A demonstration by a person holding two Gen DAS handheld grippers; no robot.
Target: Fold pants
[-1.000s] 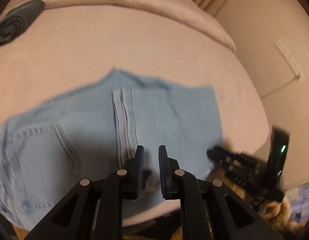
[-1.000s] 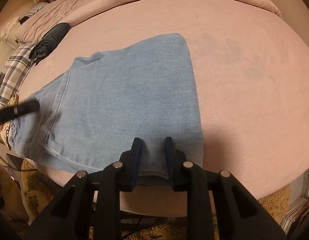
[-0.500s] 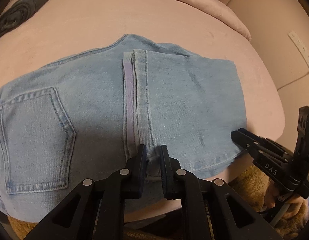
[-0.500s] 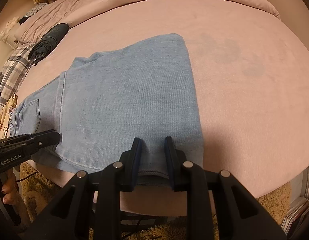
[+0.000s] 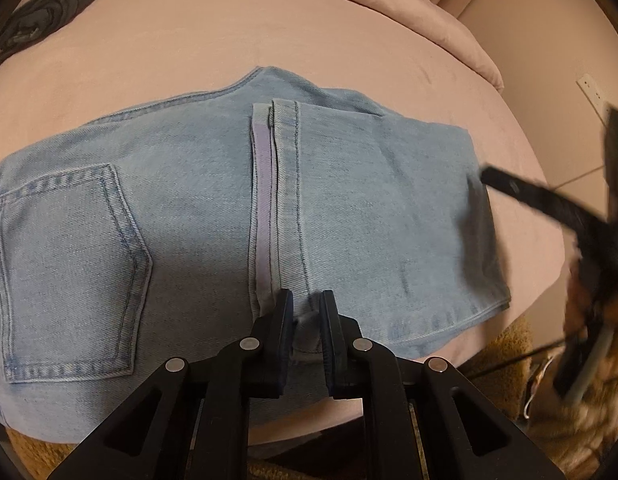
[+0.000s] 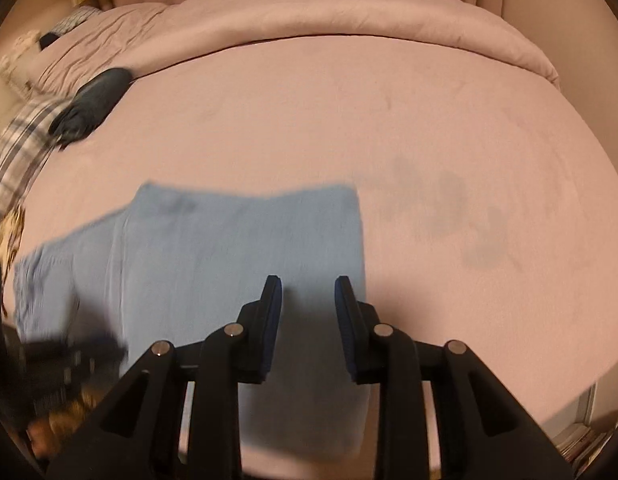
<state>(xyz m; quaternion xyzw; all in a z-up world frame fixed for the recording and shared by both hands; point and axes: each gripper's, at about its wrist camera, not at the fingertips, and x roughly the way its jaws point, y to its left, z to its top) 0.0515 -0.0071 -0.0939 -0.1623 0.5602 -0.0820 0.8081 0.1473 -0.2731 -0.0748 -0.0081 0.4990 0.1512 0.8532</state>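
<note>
So the light-blue jeans (image 5: 237,216) are lying folded flat at the near edge of the pink bed (image 5: 229,40), back pocket up. The left gripper (image 5: 307,312) is pinched down on a bit of denim right at that near edge. The right gripper (image 6: 307,294) is opening up, nothing between its pads, jeans just below it.

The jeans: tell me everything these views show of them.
The jeans are light blue denim, folded into a flat rectangle on the pink bed, near its front edge. A stitched back pocket faces up at left; hemmed leg ends lie across the middle. The left gripper pinches the near edge. The right gripper, jaws opening, holds nothing.
</note>
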